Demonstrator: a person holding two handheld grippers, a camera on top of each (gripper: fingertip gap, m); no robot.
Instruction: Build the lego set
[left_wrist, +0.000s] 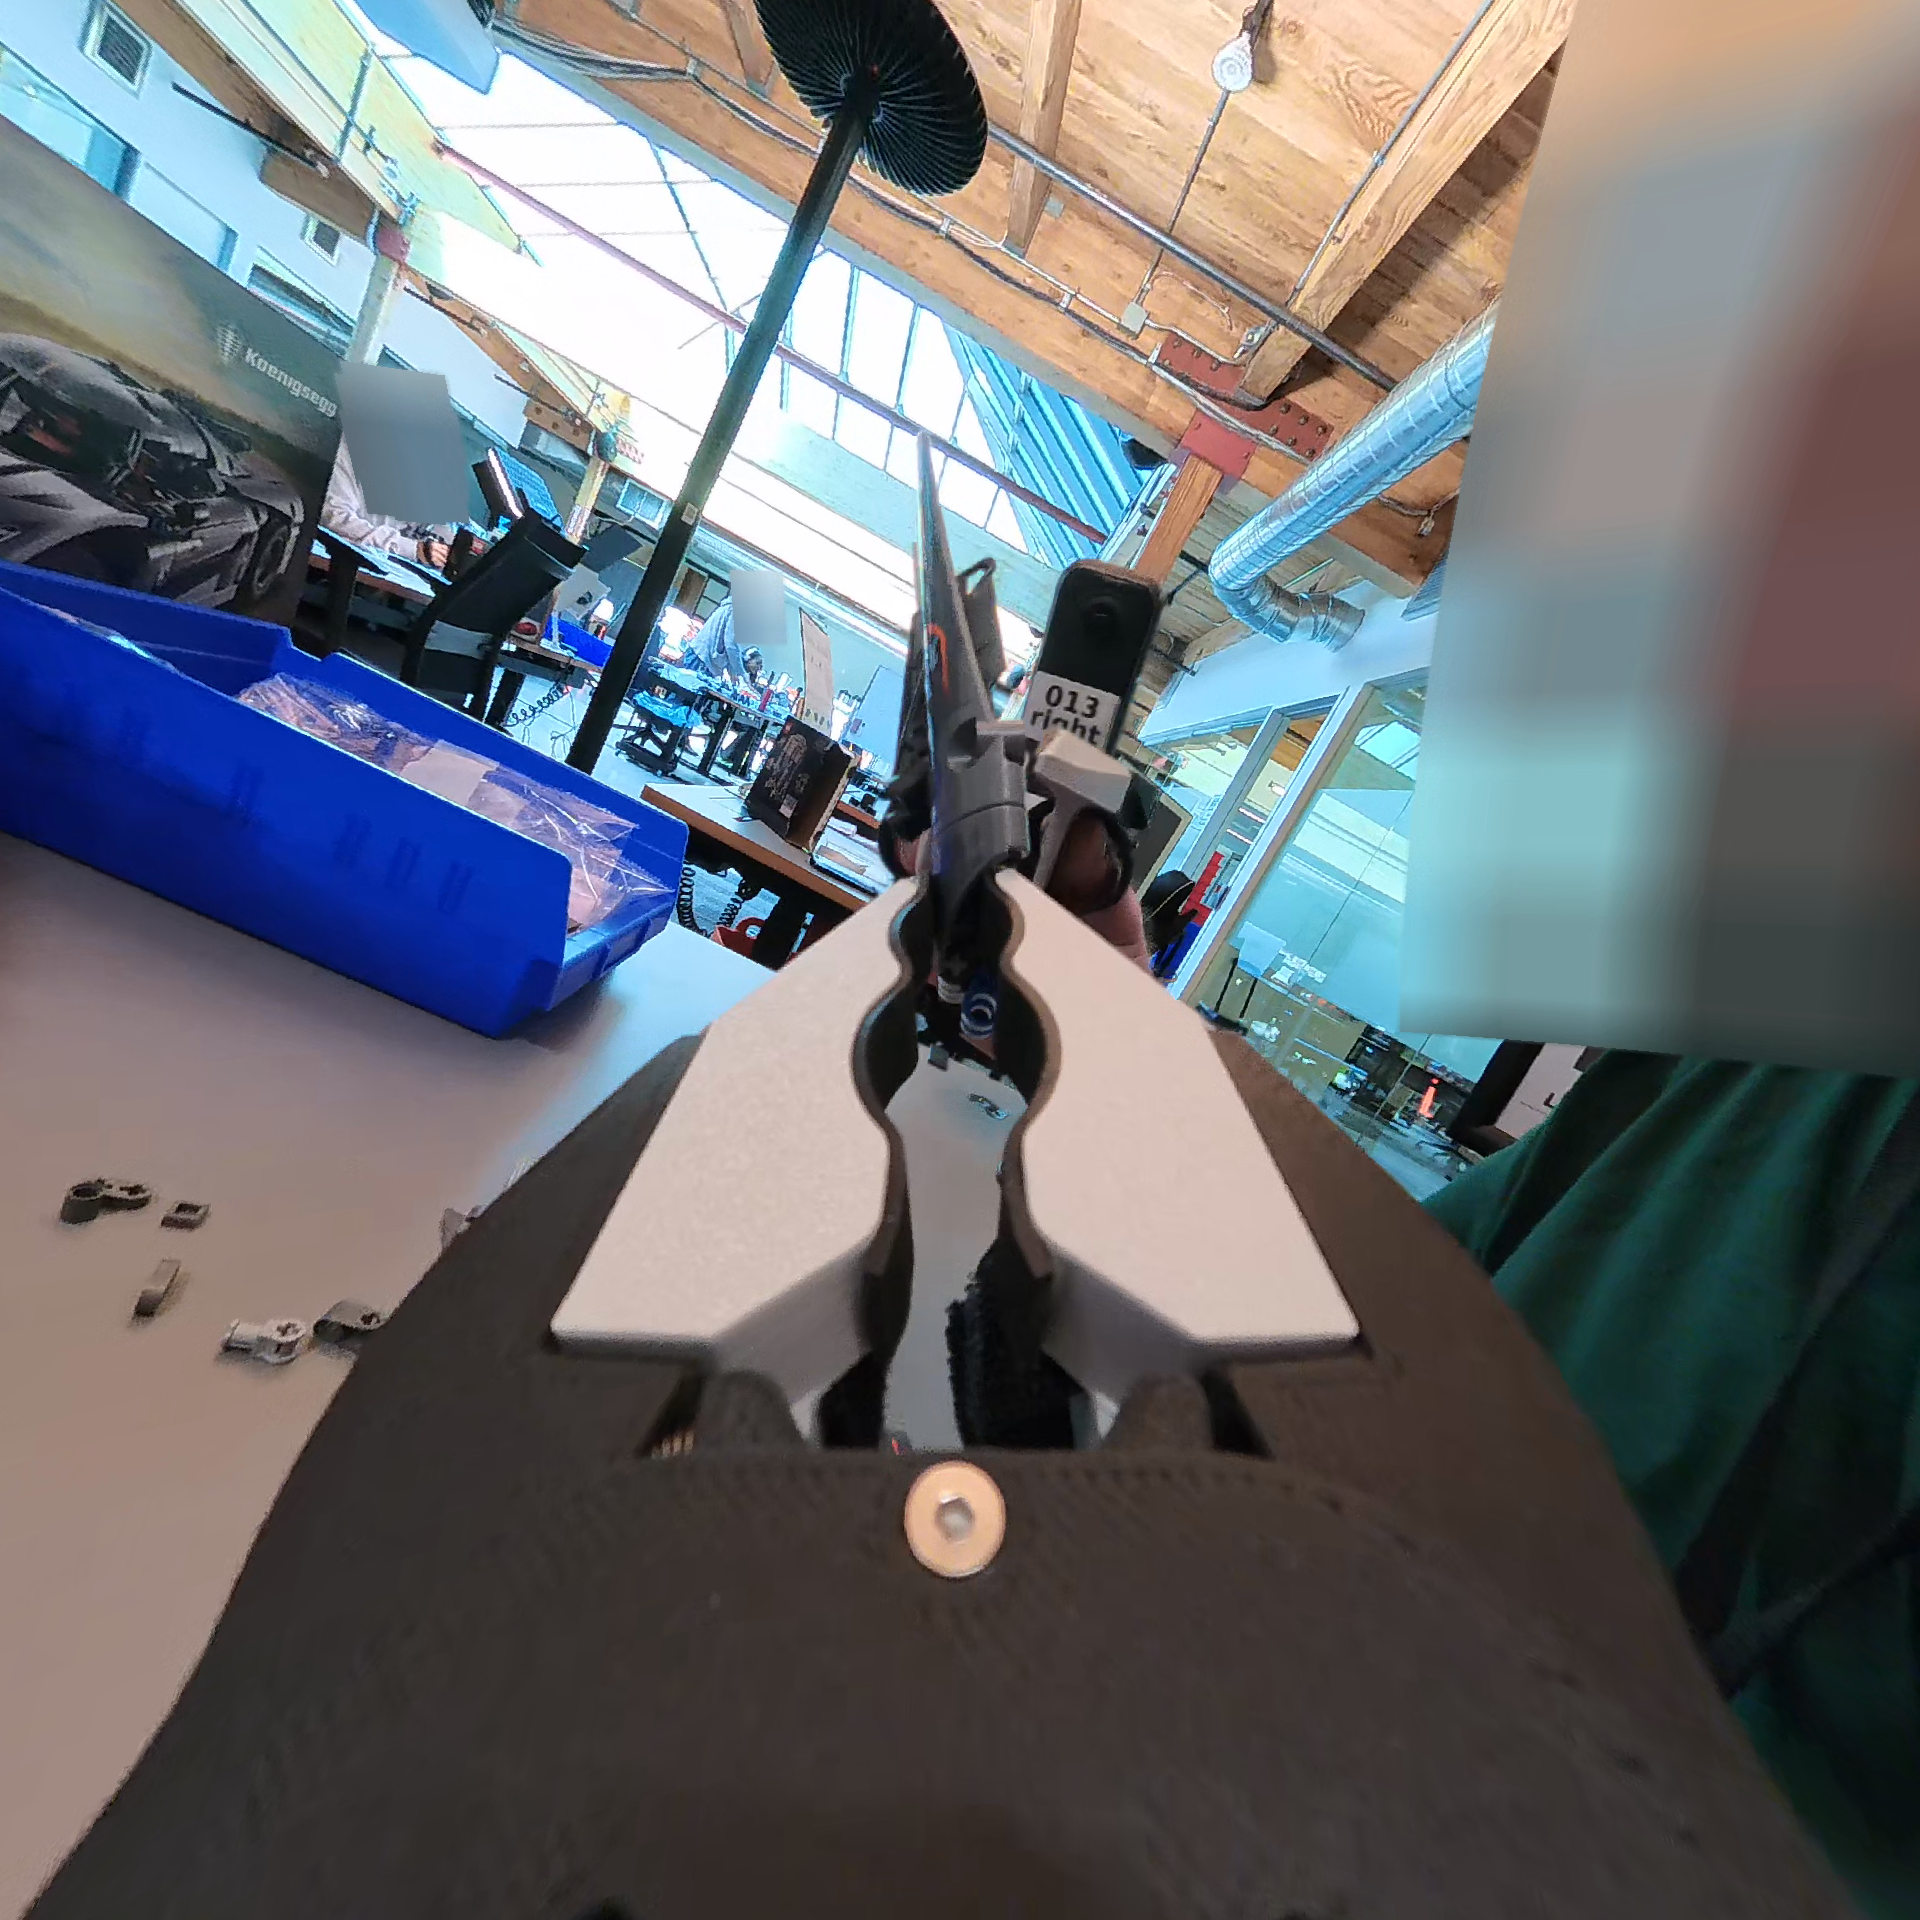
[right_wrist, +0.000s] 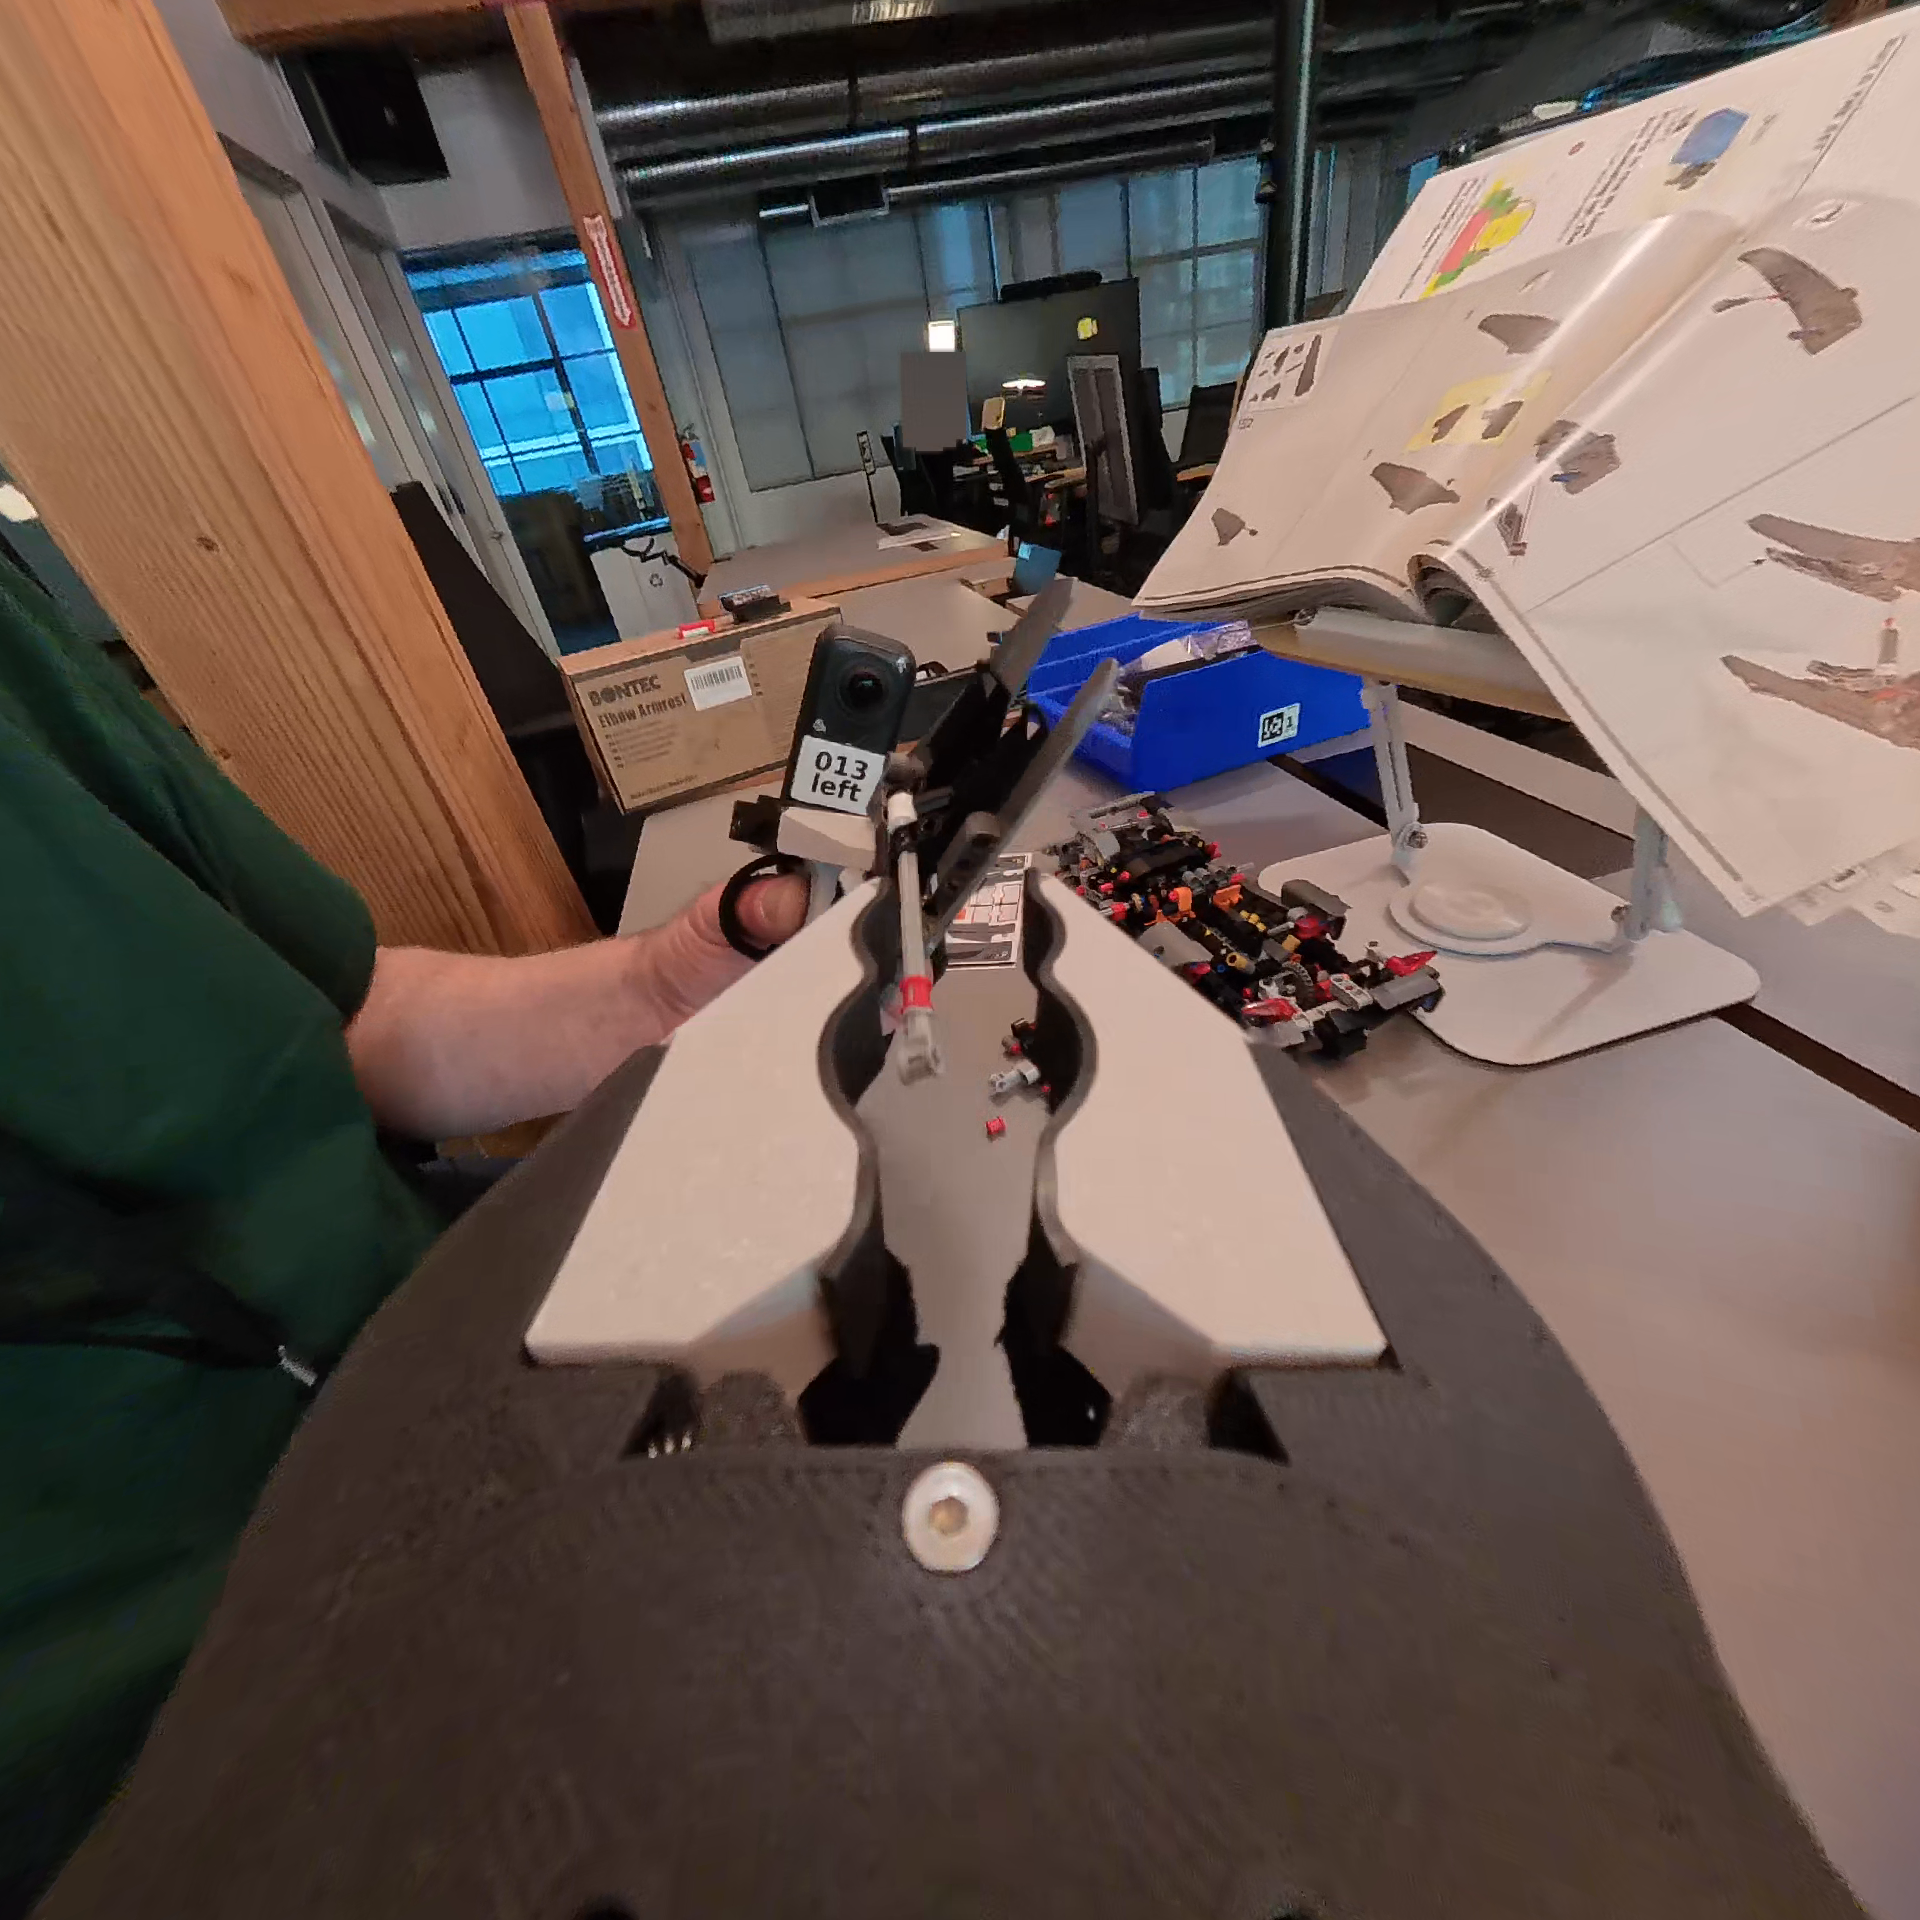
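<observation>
While both grippers meet over the grey table (right_wrist: 1558, 1299), the dark lego sub-assembly (left_wrist: 951, 727) stands upright between them. The left gripper (left_wrist: 956, 904) is clamped on its lower end. The right gripper (right_wrist: 951, 904) has its tips spread apart around the assembly's grey axle with red collar (right_wrist: 912, 966); whether they press it I cannot tell.

Left of the sub-assembly in the left wrist view, a blue bin (left_wrist: 312, 821) holds clear bags of parts (left_wrist: 468, 769). Behind it leans the dark set box (left_wrist: 135, 468). Loose grey pieces (left_wrist: 135, 1205) lie on the table nearer the camera.

Right of the sub-assembly in the right wrist view sits the part-built car chassis (right_wrist: 1247, 935), with an open instruction book (right_wrist: 1558, 468) on a white stand (right_wrist: 1507, 935) and another blue bin (right_wrist: 1195, 707) behind. Wooden beams and office desks fill the room.
</observation>
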